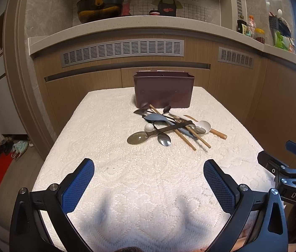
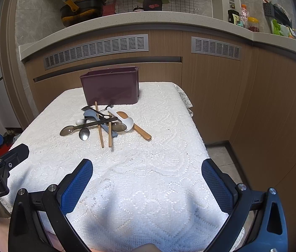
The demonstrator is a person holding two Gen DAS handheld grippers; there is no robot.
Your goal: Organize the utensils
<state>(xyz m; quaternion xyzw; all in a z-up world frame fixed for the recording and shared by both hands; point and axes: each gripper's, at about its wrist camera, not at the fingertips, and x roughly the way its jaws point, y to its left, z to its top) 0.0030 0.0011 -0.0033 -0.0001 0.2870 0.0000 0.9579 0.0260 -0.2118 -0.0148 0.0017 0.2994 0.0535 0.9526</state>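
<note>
We held left claw (image 1: pixel 149 175) released | right claw (image 2: pixel 147 175) released | utensils (image 1: pixel 170 127) piled before bin (image 1: pixel 163 90) on bench (image 1: pixel 110 168)

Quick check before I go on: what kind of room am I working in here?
Most likely a home kitchen. A black wok sits on a stone countertop over wooden cabinets, jars and bottles stand further along, and the utensil pile lies on a lace-covered table.

Maroon utensil box (image 1: pixel 163 90), white lace-patterned tablecloth (image 1: pixel 110 147), blue mesh-textured gripper pads (image 1: pixel 77 185), pale-blue spoon (image 1: pixel 158 118), tan chopsticks (image 2: pixel 100 130).
</note>
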